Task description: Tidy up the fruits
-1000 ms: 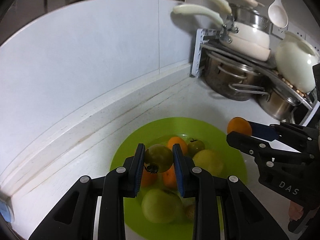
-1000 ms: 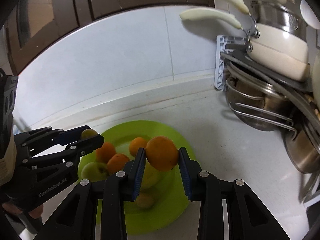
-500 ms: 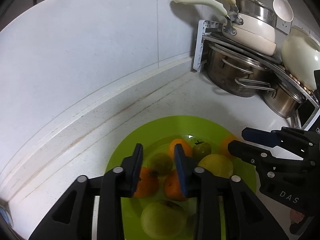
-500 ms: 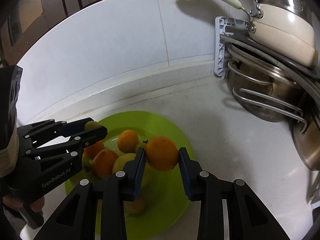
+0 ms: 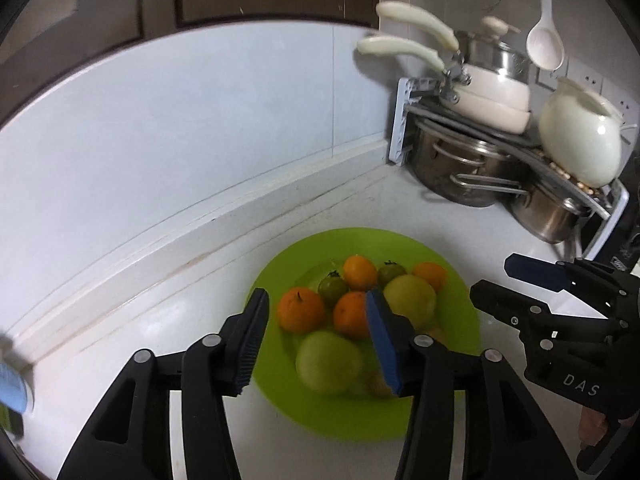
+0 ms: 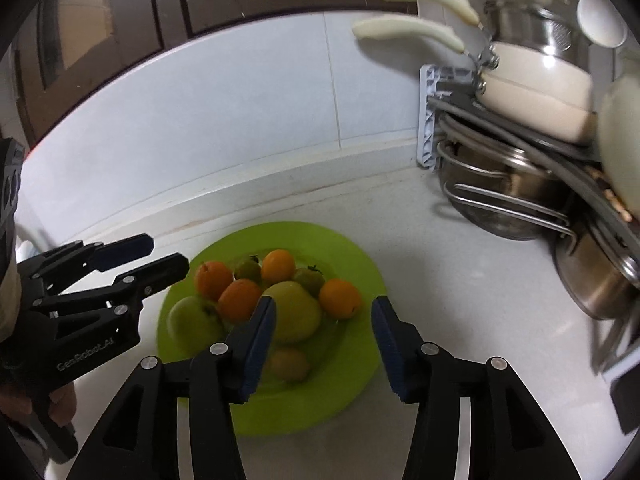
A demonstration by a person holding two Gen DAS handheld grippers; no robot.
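A lime-green plate (image 5: pixel 360 420) (image 6: pixel 320 400) on the white counter holds a pile of oranges, green tomatoes and yellow-green apples. My left gripper (image 5: pixel 315 300) (image 6: pixel 168 254) hovers above the plate's left side, its jaws opening with nothing between the pads. A green tomato (image 5: pixel 332 286) (image 6: pixel 248 268) lies in the pile below it. My right gripper (image 6: pixel 323 306) (image 5: pixel 494 278) hangs over the plate's right side, jaws also opening and empty. An orange (image 6: pixel 340 298) (image 5: pixel 430 274) rests at the pile's right edge. A small brownish fruit (image 6: pixel 288 364) sits near the front.
A metal rack (image 5: pixel 400 120) at the back right carries steel pots (image 5: pixel 460 164), cream pans (image 6: pixel 536 84) with long handles and a white jug (image 5: pixel 576 140). A white ladle (image 5: pixel 546 44) hangs above. A raised white ledge (image 5: pixel 160 240) runs behind the plate.
The left gripper let go of the green tomato and the right let go of the orange; both fruits now lie on the plate. Both grippers opened and drew back from the pile.
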